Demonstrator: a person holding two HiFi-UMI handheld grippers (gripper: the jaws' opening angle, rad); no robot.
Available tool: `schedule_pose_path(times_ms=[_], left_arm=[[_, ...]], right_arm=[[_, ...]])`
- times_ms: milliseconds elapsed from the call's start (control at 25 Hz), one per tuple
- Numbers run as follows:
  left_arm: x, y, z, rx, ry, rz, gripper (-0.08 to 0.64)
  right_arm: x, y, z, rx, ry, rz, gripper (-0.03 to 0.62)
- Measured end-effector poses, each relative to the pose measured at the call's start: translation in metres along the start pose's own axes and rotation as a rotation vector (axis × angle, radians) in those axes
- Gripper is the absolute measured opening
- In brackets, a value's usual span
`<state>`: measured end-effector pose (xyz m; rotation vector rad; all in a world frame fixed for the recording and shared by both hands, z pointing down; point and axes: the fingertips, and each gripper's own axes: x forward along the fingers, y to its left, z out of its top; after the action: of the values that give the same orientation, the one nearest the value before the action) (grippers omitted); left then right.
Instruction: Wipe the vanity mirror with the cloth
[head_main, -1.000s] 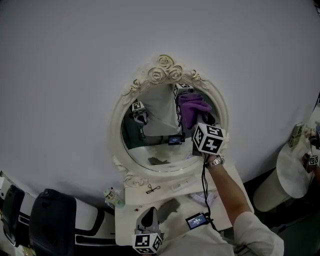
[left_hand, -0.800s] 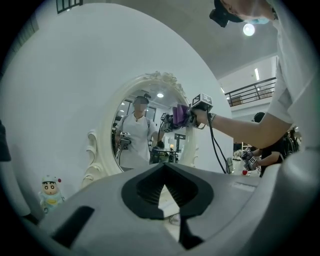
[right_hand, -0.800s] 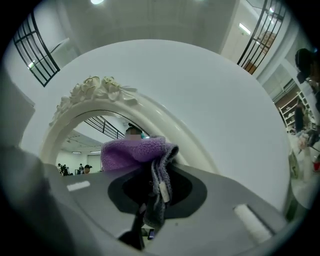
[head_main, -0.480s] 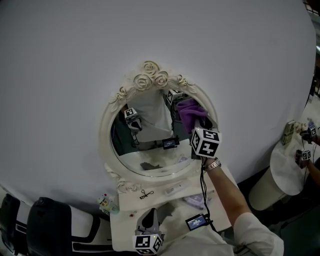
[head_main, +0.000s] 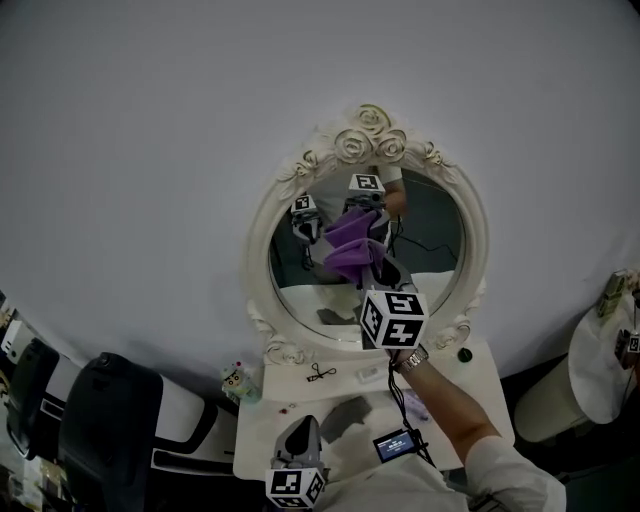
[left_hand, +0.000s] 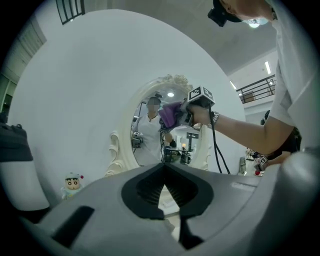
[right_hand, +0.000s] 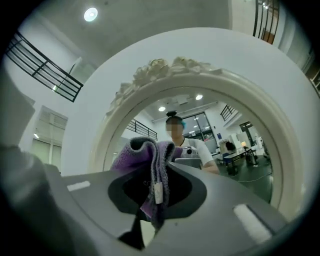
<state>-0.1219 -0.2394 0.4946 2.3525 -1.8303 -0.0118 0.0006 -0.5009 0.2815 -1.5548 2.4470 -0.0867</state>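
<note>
Head view shows a plain pale wall (head_main: 150, 150) filling most of the frame, with a white vanity (head_main: 480, 372) against it at lower centre. A dark chair (head_main: 100, 425) stands at lower left, and a round white side table (head_main: 598, 372) sits at the right edge. The oval mirror (head_main: 435, 245), in an ornate white frame topped with carved roses, stands upright on the vanity at centre. Its glass reflects a large hall with ceiling lights and railings. The right gripper (head_main: 372, 266), at centre, has its jaws closed on the purple cloth (head_main: 350, 243), which lies against the left part of the glass. The left gripper (head_main: 299, 432) is at bottom centre over the vanity, its jaws together with nothing between them. A small figurine (head_main: 236, 381) stands at the vanity's left corner.
</note>
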Motion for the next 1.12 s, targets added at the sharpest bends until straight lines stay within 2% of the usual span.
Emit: schedule_pose_path(times_ms=[200,400,520,640,880,1120], left_arm=[[-0.031,0.03,-0.004,-0.023,-0.009,0.134,0.001],[-0.059,0.06,-0.004,-0.038,-0.02,0.243,0.0],[-0.068,0.073,-0.006,-0.045,-0.018,0.291,0.0],[-0.07,0.075,-0.005,-0.037,-0.017,0.3,0.002],[-0.069,0.077,-0.011,-0.036,0.005,0.292,0.0],[-0.043,0.063,-0.009,-0.022,0.018,0.188,0.001]], right_arm=[[0.03,0.066,-0.038,0.004,0.067,0.105,0.054],[0.042,0.095,-0.044,0.015,0.032,0.077,0.054],[0.046,0.123,-0.055,0.021,0.038,0.123,0.054],[0.051,0.131,-0.06,0.009,0.028,0.117,0.054],[0.054,0.115,-0.057,0.004,0.014,0.102,0.054],[0.041,0.062,-0.046,-0.019,-0.002,0.017,0.057]])
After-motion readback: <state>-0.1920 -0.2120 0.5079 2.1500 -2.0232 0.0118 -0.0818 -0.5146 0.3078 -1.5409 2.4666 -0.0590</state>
